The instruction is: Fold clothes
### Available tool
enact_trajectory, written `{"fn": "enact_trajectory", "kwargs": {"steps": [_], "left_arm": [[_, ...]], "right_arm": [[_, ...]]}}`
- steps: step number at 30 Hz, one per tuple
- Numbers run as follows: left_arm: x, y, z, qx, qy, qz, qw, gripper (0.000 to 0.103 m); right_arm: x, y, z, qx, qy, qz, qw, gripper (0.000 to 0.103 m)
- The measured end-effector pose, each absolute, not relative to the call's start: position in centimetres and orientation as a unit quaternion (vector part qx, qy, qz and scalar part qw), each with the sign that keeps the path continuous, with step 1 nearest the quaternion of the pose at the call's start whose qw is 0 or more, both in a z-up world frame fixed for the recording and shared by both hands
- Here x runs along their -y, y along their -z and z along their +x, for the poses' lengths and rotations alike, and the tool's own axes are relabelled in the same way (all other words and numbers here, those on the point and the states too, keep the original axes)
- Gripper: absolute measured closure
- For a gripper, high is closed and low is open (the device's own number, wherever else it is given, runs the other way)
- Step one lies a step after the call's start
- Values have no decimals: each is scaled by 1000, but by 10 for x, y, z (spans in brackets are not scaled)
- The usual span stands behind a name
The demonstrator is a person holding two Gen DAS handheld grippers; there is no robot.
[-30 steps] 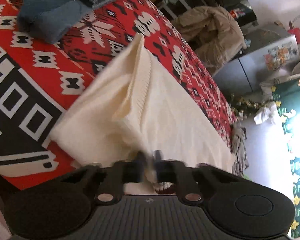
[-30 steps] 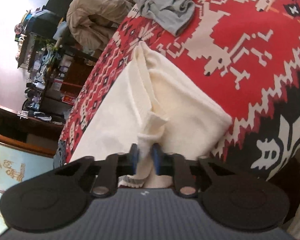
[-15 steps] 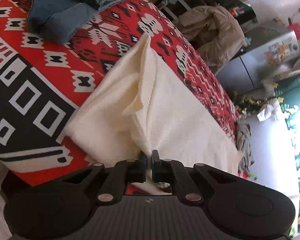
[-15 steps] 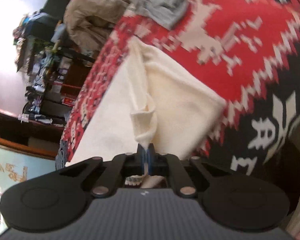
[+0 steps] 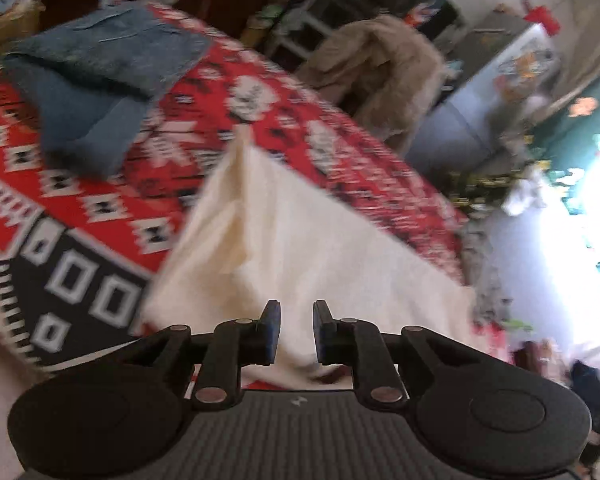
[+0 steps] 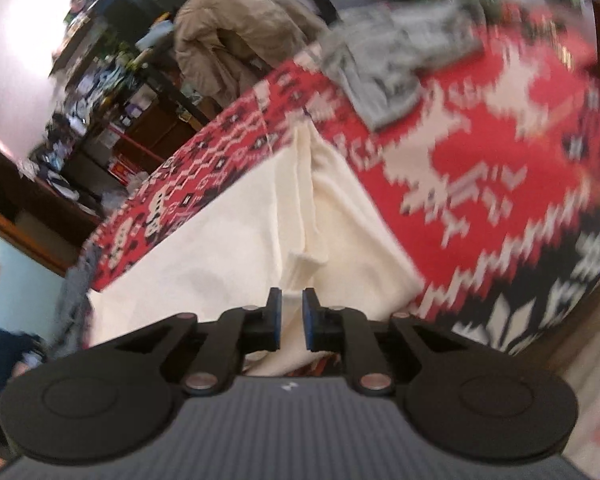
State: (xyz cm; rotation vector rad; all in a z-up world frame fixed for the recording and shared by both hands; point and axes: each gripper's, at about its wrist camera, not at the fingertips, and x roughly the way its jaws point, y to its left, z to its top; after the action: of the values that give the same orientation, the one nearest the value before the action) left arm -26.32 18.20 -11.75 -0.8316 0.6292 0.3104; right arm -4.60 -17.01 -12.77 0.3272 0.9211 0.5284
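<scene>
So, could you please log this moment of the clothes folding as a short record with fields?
surface: red patterned blanket
garment in work: cream garment, lying on the blanket, partly folded with a raised crease down its middle
left gripper: jaws have just been opening, apart, cloth below the gap, not pinched
right gripper: jaws have just been opening, a fold of cloth stands between them, not pressed
other clothes: blue folded jeans; grey garment, crumpled
image quality: motion blur
</scene>
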Motion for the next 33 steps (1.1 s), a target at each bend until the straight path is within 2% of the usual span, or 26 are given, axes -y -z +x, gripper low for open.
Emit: {"fn": "enact_trajectory", "kwargs": {"steps": [2,6,12,18,23,28,33], "left_arm": [[-179,115,-255,-294,-117,-388,865,87],[-157,117,-229,-307,-90,-297,900,88],[-144,149,-215,-362,-84,-251,894,93],[-143,146,-226,-356,-75,-250,897,93],[-134,146,-222,-366,-52,-227,901,92],[-138,147,-232,-375,-54,-235,895,92],[-152,136,-239,-337,-62,-278,897,91]], "right_arm": [[164,115,-57,-406,-259,108,870,90],[142,101,-73,-359,-303,15,883,90],[117,132,-79,-406,-342,-5,847,90],[116,136,-99,-375,-353,-91,853,91],[108,131,-110,-349,-385,-87,850,88],[89,139,-125,-347,-393,-153,838,87],[111,127,-113,-358,-396,-89,841,87]]}}
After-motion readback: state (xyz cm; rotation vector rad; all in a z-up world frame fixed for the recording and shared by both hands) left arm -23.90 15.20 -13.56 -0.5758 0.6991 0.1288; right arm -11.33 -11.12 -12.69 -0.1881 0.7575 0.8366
